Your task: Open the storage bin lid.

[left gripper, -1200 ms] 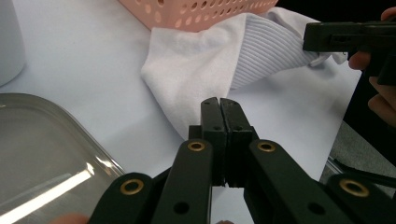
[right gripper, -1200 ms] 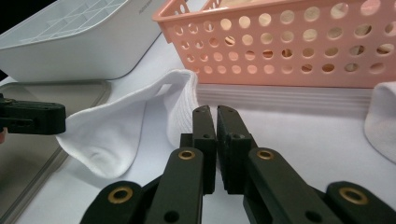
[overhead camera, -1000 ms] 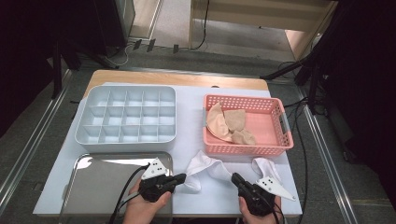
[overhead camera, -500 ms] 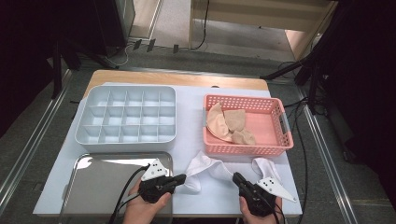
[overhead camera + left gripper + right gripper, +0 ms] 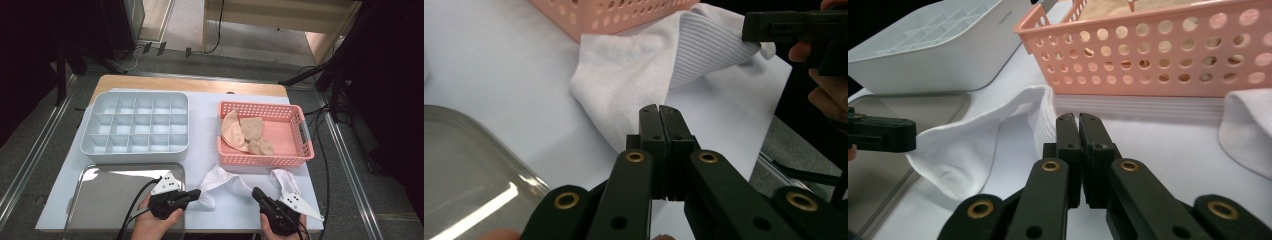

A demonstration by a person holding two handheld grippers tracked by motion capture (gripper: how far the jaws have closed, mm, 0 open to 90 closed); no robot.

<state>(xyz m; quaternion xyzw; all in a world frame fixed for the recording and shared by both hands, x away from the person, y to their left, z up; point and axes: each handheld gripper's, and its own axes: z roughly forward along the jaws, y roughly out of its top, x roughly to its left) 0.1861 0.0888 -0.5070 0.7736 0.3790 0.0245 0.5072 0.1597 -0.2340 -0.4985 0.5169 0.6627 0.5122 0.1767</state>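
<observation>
One white sheet (image 5: 205,135) over wooden table (image 5: 190,84), grey floor (image 5: 40,150), dark surroundings

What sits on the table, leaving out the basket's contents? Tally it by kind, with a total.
White socks: 2
Divided organiser tray: 1
Pink basket: 1
Metal tray: 1
Total: 5

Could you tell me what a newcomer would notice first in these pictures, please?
Probably the pink basket at the right, holding beige socks. Next, the white sock lying on the white table cover just in front of it, between the left gripper and the right gripper, both shut.
</observation>
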